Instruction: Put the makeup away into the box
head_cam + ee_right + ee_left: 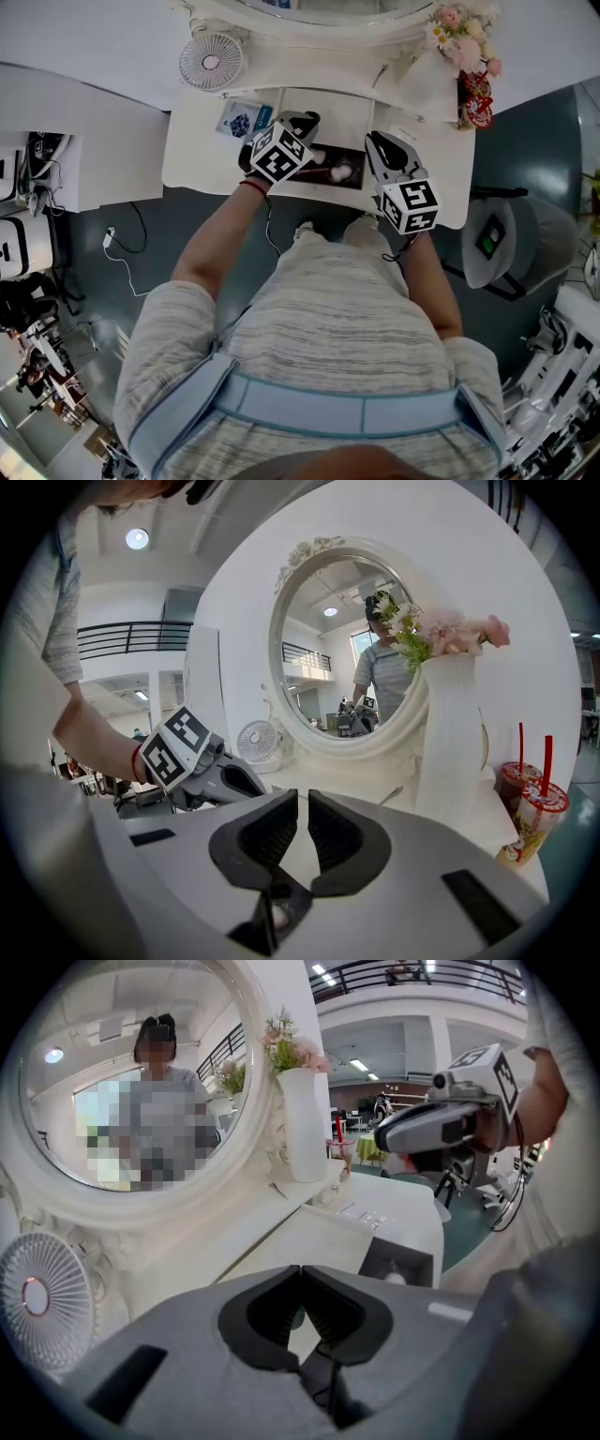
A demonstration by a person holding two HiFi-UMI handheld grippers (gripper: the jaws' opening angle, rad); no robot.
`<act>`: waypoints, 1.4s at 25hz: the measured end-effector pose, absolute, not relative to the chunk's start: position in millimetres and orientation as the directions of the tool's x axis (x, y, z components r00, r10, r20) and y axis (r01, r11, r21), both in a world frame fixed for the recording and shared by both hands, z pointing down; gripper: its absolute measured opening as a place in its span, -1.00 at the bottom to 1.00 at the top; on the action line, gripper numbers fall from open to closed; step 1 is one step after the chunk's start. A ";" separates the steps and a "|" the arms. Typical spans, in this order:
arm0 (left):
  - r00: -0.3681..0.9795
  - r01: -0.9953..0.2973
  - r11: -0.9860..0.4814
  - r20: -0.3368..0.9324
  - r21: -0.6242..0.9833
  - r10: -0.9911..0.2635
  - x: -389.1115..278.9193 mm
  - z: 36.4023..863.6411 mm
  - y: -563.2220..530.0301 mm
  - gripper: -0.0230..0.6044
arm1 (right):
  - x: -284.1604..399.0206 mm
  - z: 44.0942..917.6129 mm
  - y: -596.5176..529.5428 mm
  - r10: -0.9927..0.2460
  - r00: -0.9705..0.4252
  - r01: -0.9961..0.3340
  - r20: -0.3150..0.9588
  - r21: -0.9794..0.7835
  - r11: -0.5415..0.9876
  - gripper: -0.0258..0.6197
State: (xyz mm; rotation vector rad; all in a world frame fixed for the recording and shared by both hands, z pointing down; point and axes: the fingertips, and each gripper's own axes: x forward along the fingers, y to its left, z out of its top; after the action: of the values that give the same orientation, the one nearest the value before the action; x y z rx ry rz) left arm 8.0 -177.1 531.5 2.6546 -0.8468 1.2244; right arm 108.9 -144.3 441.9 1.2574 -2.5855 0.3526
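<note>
step: I fetch makeup (340, 172), I think | left gripper (300, 1271) clenched, empty | right gripper (302, 803) a bit apart, empty | next: spread left, grab, fill box (354, 155)

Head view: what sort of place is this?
Probably a vanity station set up in a large hall: white dressing table, oval mirror, flower vase, small fan, and a railed balcony beyond.

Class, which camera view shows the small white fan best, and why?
The head view: the fan shows whole, its round grille clear, with nothing in front. In the left gripper view the fan is large but cut by the picture's edge; in the right gripper view the fan is whole but small.
</note>
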 end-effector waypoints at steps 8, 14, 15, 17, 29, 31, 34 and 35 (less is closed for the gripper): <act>0.525 -0.507 -0.858 0.762 -0.077 -0.378 3.1 552.6 -141.2 -0.86 | 104.7 443.1 -143.9 -0.727 -0.604 -0.788 0.326 -0.105 0.607 -0.88; 0.520 -0.514 -0.856 0.774 -0.055 -0.362 -3.9 561.6 -123.7 -0.86 | 98.3 443.5 -143.6 -0.719 -0.614 -0.779 0.325 -0.102 0.619 -0.88; 0.518 -0.515 -0.855 0.776 -0.053 -0.360 -5.2 563.2 -121.4 -0.86 | 97.4 443.6 -143.0 -0.718 -0.615 -0.778 0.326 -0.101 0.620 -0.88; 0.514 -0.518 -0.854 0.780 -0.048 -0.356 -8.5 566.3 -117.0 -0.86 | 95.4 443.9 -141.4 -0.716 -0.617 -0.776 0.328 -0.100 0.623 -0.88; 0.478 -0.558 -0.829 0.808 -0.023 -0.344 -24.9 591.5 -103.0 -0.86 | 88.7 445.0 -135.1 -0.708 -0.623 -0.770 0.333 -0.103 0.630 -0.88; 0.478 -0.567 -0.824 0.806 -0.021 -0.349 -26.5 593.0 -102.5 -0.86 | 88.3 445.0 -134.2 -0.708 -0.623 -0.770 0.333 -0.103 0.629 -0.88; 0.480 -0.582 -0.813 0.800 -0.016 -0.360 -28.1 594.6 -104.0 -0.85 | 88.2 445.4 -134.4 -0.708 -0.623 -0.770 0.333 -0.104 0.629 -0.88; 0.479 -0.587 -0.810 0.799 -0.016 -0.363 -28.5 594.9 -104.8 -0.85 | 87.8 445.4 -134.5 -0.707 -0.624 -0.769 0.332 -0.105 0.630 -0.88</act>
State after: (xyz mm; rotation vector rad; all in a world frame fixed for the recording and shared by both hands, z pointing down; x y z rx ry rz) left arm -28.5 -104.8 594.9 2.4686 -0.8113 1.2398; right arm 87.8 -134.5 445.4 1.1998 -2.5940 0.3458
